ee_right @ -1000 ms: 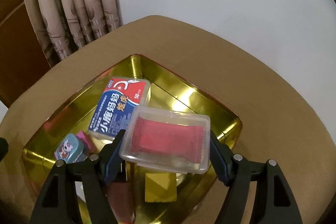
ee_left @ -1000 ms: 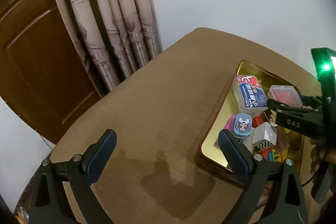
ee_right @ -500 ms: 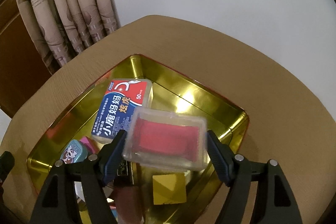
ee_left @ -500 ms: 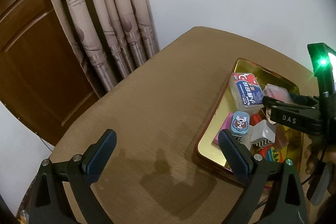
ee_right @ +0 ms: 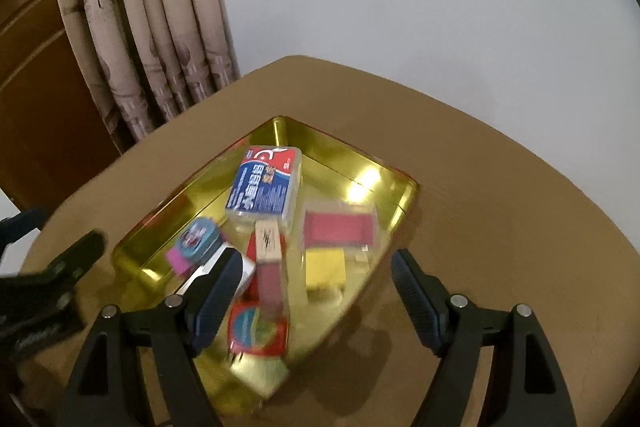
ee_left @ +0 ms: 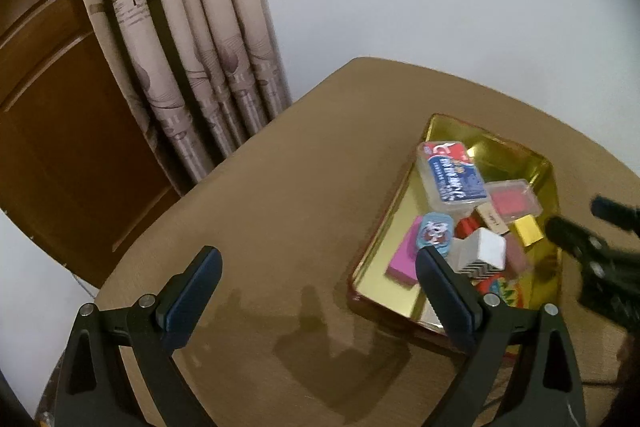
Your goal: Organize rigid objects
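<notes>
Brown tabletop (ee_right: 500,227) carried a gold tray (ee_right: 280,131); inside it the clear box with the red insert (ee_right: 340,227) lay released. Right gripper (ee_right: 312,291) had just been opening, nothing between its jaws; left gripper (ee_left: 316,291) gaped empty.

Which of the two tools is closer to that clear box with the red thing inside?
Right. The right tool hangs open just in front of the clear box in the gold tray; the left tool is open over bare table beside the tray.

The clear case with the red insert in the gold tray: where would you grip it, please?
Probably across its two short ends, coming down from above: the clear case lies flat and uncovered in the gold tray, with the open right gripper already facing it.
</notes>
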Demonstrator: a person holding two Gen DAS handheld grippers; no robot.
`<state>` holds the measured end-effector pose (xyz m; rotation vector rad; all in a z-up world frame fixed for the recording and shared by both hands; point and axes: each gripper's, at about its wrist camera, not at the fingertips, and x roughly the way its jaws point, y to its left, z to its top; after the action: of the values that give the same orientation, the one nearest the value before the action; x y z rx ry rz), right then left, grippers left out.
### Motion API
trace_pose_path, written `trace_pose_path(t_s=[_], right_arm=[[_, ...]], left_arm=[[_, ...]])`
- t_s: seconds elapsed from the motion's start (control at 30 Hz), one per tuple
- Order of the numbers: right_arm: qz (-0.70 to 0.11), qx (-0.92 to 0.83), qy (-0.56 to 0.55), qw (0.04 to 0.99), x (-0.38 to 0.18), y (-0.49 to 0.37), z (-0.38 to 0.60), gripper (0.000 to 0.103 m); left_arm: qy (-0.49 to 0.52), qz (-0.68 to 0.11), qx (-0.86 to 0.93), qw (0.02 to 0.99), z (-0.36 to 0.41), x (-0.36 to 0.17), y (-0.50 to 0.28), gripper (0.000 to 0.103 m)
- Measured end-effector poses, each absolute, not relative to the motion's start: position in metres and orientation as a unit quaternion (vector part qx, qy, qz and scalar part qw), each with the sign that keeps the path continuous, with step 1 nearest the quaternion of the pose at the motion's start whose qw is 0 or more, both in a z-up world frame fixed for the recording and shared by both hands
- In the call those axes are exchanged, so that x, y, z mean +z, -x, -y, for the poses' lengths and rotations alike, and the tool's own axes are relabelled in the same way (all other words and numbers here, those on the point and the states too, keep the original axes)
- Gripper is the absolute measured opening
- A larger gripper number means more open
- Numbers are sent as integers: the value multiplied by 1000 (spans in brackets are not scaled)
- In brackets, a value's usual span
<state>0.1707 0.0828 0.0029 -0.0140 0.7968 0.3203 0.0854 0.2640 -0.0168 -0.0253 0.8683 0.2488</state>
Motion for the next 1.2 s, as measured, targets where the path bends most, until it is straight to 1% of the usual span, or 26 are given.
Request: trace_pose_path(t_s=[0.3, 0.53, 0.8, 1.2], right_arm=[[-381, 110, 25, 918, 8, -98, -67, 79], [-386, 104, 23, 917, 3, -69, -66, 79], [-381, 96, 19, 919, -3, -65, -71, 79], [-382, 91, 14, 919, -6, -64, -73, 79]], left_arm=[[30, -423, 71, 903, -247, -11, -78, 97], [4, -415, 58, 908, -232, -9, -73, 98], [15, -415, 63, 907, -238, -7, -73, 98], [-3, -415, 62, 908, -230, -7, -72, 99]])
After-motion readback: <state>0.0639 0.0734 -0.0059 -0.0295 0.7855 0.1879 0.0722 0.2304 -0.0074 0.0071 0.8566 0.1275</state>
